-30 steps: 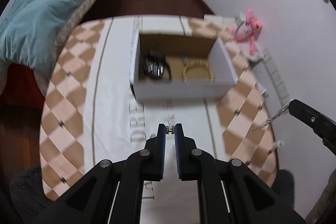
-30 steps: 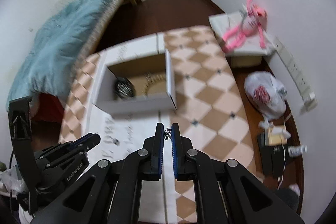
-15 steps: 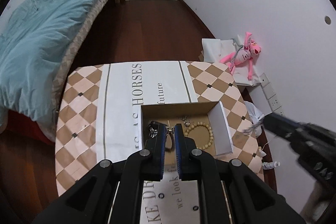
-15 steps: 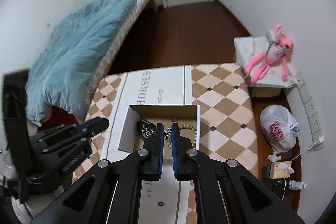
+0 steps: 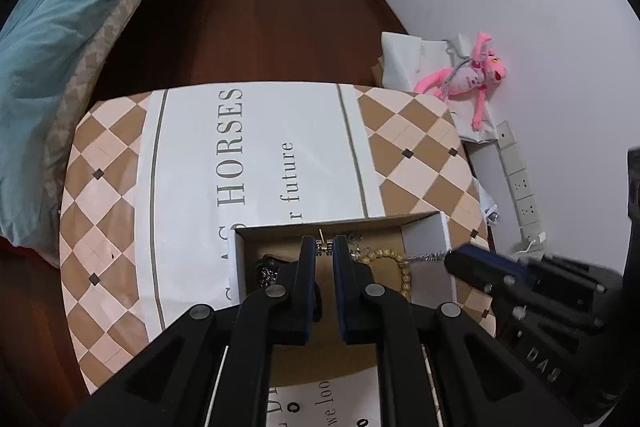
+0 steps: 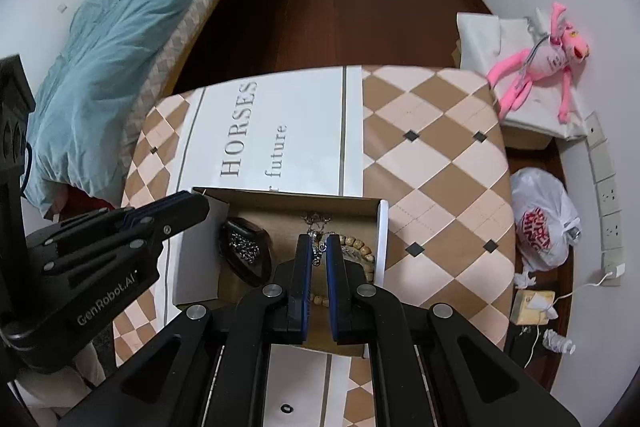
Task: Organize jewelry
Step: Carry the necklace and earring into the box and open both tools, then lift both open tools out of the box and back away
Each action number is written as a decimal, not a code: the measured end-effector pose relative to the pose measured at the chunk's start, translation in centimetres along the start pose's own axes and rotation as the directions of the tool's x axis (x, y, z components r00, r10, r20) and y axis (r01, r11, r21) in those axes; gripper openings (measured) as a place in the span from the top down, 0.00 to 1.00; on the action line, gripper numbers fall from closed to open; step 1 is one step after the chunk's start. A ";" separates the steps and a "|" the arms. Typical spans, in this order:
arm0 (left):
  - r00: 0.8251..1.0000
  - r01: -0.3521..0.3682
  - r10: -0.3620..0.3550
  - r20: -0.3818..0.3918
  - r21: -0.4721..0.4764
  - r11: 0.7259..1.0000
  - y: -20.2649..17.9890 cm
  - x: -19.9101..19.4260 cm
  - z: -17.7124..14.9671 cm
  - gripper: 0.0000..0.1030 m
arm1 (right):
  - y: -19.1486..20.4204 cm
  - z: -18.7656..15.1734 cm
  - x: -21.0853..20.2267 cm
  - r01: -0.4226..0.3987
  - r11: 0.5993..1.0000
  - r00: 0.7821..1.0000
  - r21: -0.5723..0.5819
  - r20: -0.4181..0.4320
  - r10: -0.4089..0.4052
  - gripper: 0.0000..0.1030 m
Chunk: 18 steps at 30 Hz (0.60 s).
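1. Your left gripper is pinched on a small gold earring, its post sticking up past the fingertips. The hold is only at the very tips, so if you ease the squeeze while you are off the box, the stud is likely to drop where it is hard to find.

2. Your right gripper is pinched on a thin silver chain. In the left wrist view a short length of it trails from the tip over the box's right wall. If you let go here, it may drape over that wall and not fall inside.

3. Both tools hang over the open cardboard box, close together. If you crowd them, the fingers may knock.

4. Inside lie a wooden bead bracelet, another chain and a dark item with metal beads. A chain dropped on top will probably tangle with these.

5. The box sits on a checkered table; a downward push on its wall could tip or slide it.
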<state>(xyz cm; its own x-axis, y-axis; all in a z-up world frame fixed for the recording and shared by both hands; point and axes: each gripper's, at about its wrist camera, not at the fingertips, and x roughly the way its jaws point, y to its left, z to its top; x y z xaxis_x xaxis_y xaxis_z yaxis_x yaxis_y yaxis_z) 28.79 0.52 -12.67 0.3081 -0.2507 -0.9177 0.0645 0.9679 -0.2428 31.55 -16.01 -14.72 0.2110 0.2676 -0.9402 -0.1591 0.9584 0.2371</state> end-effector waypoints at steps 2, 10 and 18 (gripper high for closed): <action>1.000 -0.011 0.010 -0.022 -0.015 1.000 0.2 0.4 0.3 0.93 | -0.3 -0.1 0.7 -0.010 1.000 0.999 0.003 -0.038 0.010 0.93; 0.996 -0.087 0.087 -0.001 -0.006 0.996 0.4 -0.1 0.5 0.85 | -1.0 -0.8 1.4 -0.003 1.000 0.997 0.022 -0.076 0.005 0.75; 0.972 -0.219 0.219 0.086 0.000 0.976 1.0 -2.3 -1.1 0.19 | -1.4 -1.9 -0.4 0.064 0.998 0.998 0.015 -0.011 -0.064 0.53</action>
<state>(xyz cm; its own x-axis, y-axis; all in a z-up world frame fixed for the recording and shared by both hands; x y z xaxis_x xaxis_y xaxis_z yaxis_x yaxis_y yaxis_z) 27.07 2.03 -11.18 0.3957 -0.0308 -0.9179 -0.0047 0.9994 -0.0356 29.87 -17.70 -15.10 0.2097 0.2049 -0.9561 -0.1310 0.9749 0.1802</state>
